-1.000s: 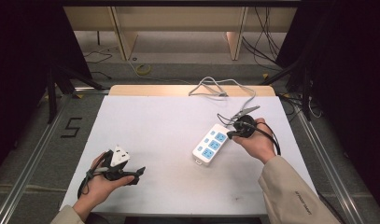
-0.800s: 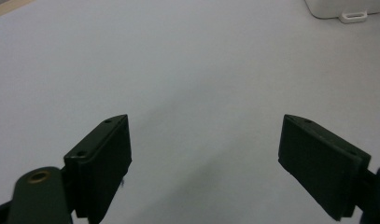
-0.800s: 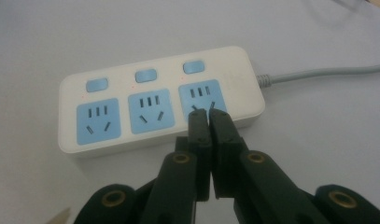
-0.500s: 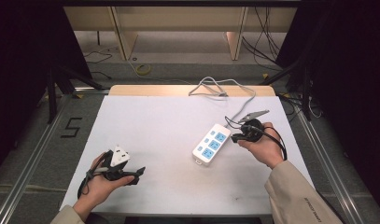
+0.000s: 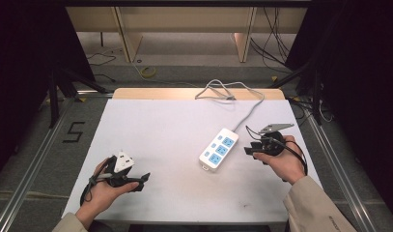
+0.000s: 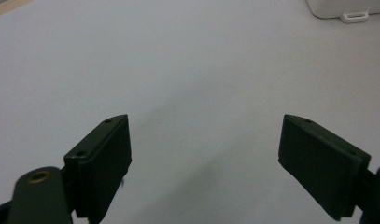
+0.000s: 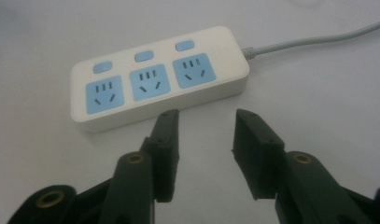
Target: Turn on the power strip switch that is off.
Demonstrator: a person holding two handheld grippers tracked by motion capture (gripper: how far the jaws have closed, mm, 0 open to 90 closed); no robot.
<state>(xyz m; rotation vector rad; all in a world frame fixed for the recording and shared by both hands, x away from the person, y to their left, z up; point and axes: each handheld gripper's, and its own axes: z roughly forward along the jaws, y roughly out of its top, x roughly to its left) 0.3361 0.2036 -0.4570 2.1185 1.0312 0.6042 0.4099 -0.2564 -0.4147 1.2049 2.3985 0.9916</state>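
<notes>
- The bench (image 5: 175,140) is a white-topped surface; the power strip (image 5: 218,148) lies flat on it right of centre, angled, with its grey cord (image 5: 248,113) running to the far edge.
- The right hand-held gripper (image 5: 248,147) has drawn back from the power strip toward the bench's right side since a second ago, when it sat against the strip's right edge. Its jaws have just been opening, and nothing is between them.
- In the right gripper view the power strip (image 7: 159,77) sits just ahead of the parted jaws, apart from them, its three blue sockets facing up. I judge that the strip has been let go and set in place, so this step looks finished.
- The right hand (image 5: 281,162) holds its tool low and roughly level, jaws pointing left at the strip.
- The left hand-held gripper (image 5: 143,178) rests near the bench's front left corner, well apart from the strip, as it did a second ago. Its jaws are spread wide and hold nothing.
- The left hand (image 5: 102,193) grips it from below, jaws pointing right across the bench.
</notes>
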